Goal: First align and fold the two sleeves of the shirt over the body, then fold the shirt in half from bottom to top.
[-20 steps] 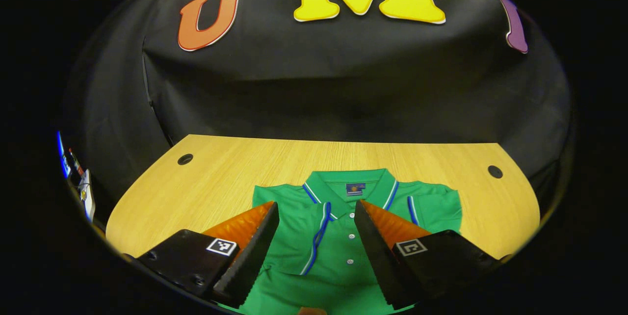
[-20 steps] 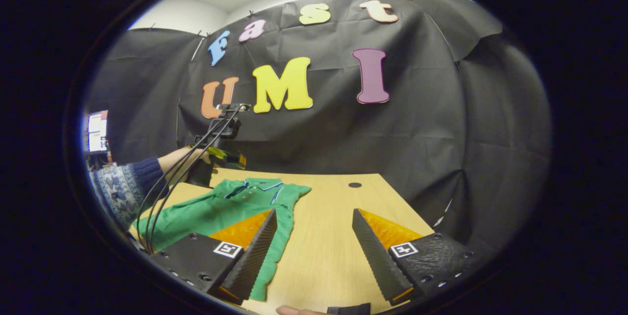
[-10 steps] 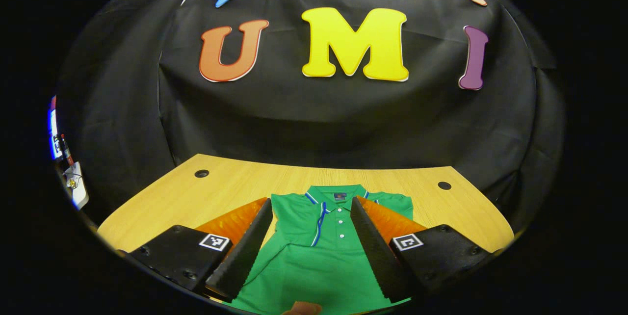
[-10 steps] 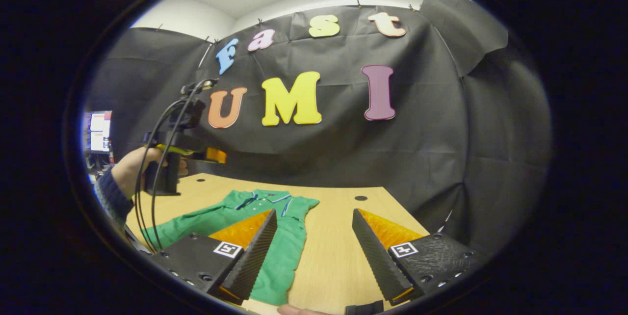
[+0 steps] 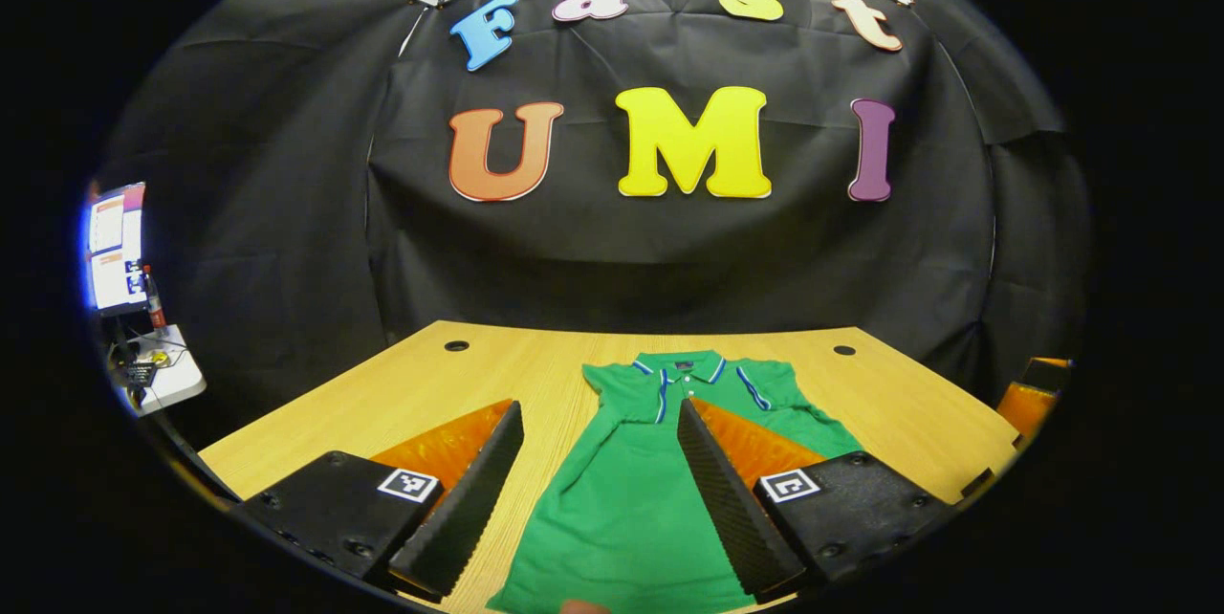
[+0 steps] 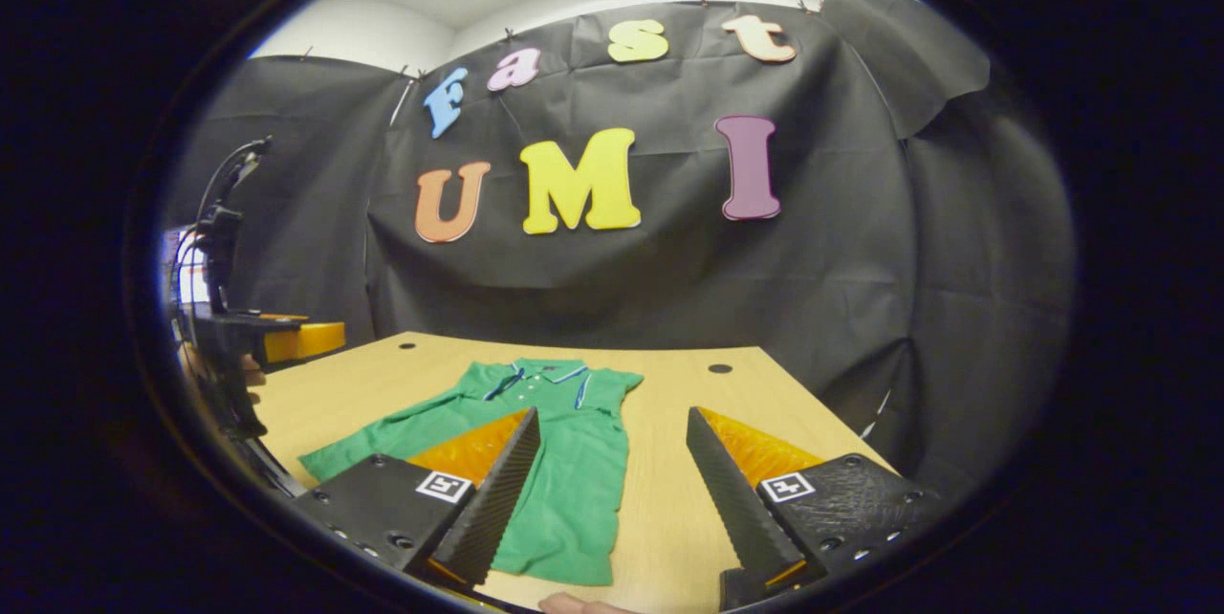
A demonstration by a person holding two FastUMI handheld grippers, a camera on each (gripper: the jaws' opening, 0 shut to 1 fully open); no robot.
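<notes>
Black cloth hangs behind a light wooden table [image 5: 430, 384] with small dark cable holes near its far corners; a strip of pale wall and ceiling shows above the cloth.

Shirt [image 5: 631, 499]: green polo, flat on the table, collar toward the cloth wall, hem toward you. Blue-and-white trim at collar and placket. In the left gripper view its body runs long and narrow down the table, and it is not folded bottom to top. In the right gripper view [image 6: 564, 471] one side edge runs straight, while on the other side a wide green flap spreads outward; whether that flap is a sleeve or loose body fabric you cannot tell from here.

Your left gripper [image 5: 601, 418]: jaws wide apart, holding nothing, held above the shirt's lower half with the green cloth showing between the fingers. It also appears at the left edge of the right gripper view [image 6: 239, 337], off the table's left side, clear of the shirt, with cables rising from it.

Your right gripper [image 6: 612, 427]: jaws wide apart, holding nothing. One finger overlaps the shirt's edge in the picture, the other sits over bare wood; contact with the table cannot be judged.

A lit screen [image 5: 115, 246] sits far left, beyond the table.
</notes>
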